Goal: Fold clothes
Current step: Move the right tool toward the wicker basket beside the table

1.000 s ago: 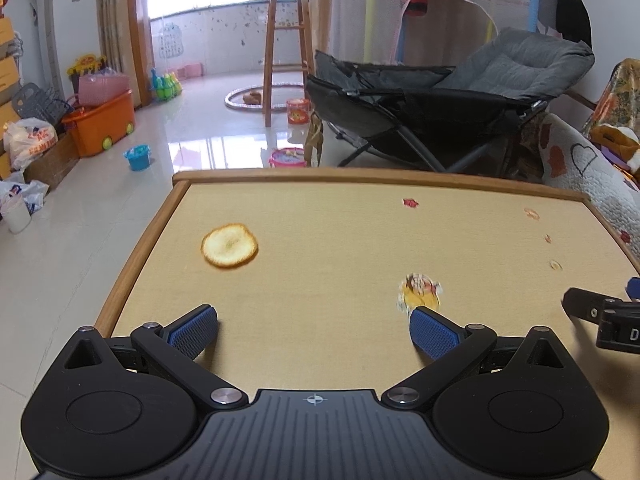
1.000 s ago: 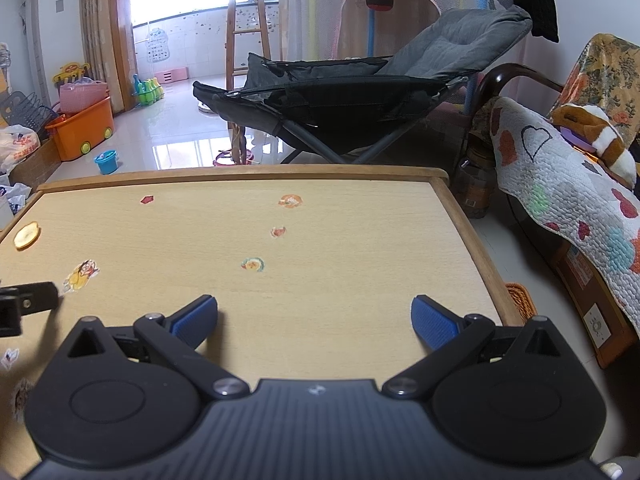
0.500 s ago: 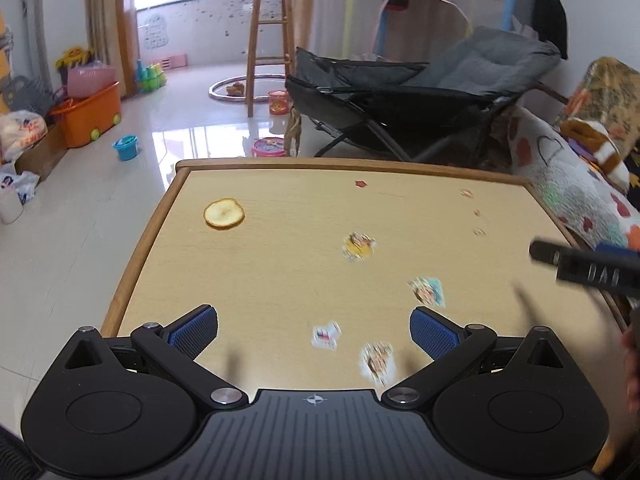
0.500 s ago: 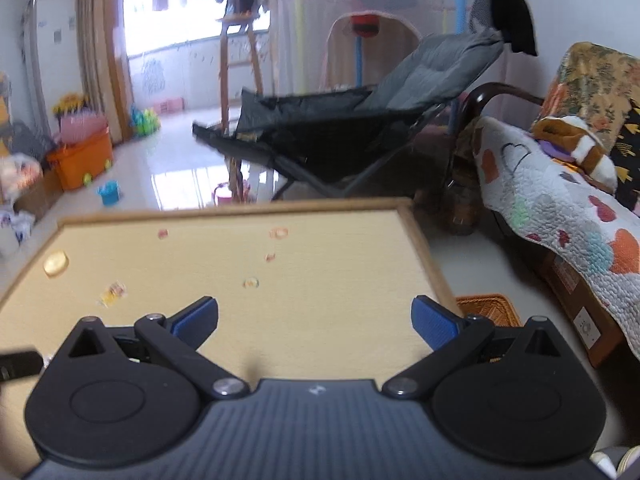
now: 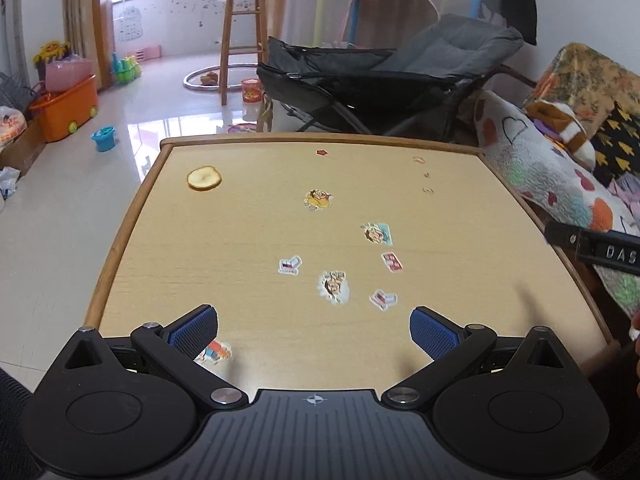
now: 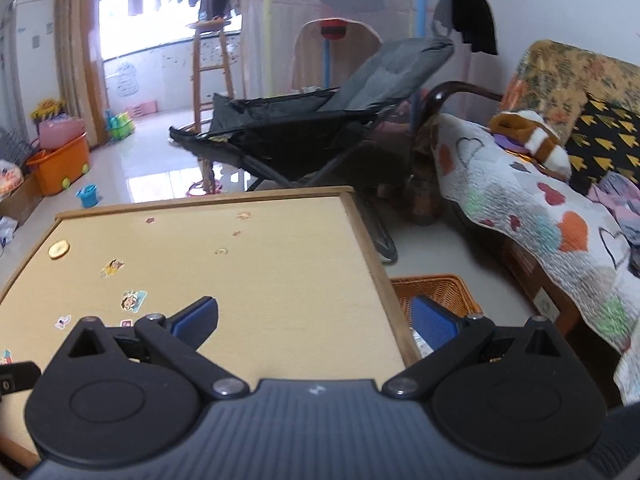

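Note:
No garment lies on the wooden table [image 5: 248, 240] [image 6: 280, 272]; its top carries only stickers and a round wooden disc [image 5: 204, 178]. My left gripper [image 5: 314, 332] hangs open above the table's near edge, nothing between its blue pads. My right gripper [image 6: 314, 320] is also open and empty, raised over the table's right edge. Its black body [image 5: 600, 250] shows at the right of the left wrist view. Some purple and grey cloth [image 6: 618, 200] lies on the sofa at far right; what it is cannot be told.
An orange wicker basket [image 6: 436, 290] sits on the floor beside the table's right edge. A quilt-covered sofa [image 6: 520, 208] stands to the right. A dark folding lounge chair [image 5: 380, 80] stands behind the table, with a wooden stool [image 5: 240, 28] and an orange toy bin [image 5: 66, 108] further off.
Both grippers have risen and drawn back from the table, so more of its top and more stickers show. The right gripper has swung rightwards towards the sofa and basket. Both stayed open.

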`<action>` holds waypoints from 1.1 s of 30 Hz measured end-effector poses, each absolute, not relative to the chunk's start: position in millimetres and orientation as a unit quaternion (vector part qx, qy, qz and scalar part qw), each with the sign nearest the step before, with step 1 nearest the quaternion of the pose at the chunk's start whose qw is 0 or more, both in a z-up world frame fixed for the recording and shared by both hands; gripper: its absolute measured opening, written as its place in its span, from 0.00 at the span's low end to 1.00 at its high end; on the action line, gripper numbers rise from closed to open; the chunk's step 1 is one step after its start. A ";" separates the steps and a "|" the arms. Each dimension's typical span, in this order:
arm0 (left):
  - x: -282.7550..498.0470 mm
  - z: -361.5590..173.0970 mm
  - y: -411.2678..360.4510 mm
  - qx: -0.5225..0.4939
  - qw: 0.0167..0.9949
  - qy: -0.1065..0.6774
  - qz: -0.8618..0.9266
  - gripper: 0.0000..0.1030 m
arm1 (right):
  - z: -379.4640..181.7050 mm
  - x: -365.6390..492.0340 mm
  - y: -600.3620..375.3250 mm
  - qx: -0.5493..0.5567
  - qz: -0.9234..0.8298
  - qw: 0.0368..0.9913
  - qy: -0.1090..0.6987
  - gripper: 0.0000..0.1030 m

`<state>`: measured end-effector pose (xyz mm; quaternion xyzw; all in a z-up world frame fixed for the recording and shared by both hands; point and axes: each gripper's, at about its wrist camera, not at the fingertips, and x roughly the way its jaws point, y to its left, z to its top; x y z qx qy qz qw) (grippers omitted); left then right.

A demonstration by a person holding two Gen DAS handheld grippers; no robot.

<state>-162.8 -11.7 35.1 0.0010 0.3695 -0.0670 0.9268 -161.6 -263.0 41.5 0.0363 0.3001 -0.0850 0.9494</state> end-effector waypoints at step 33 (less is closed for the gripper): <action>-183.1 124.0 -68.7 0.000 0.924 0.355 -0.144 1.00 | 95.0 -175.5 -300.6 0.051 -0.088 0.967 0.233 1.00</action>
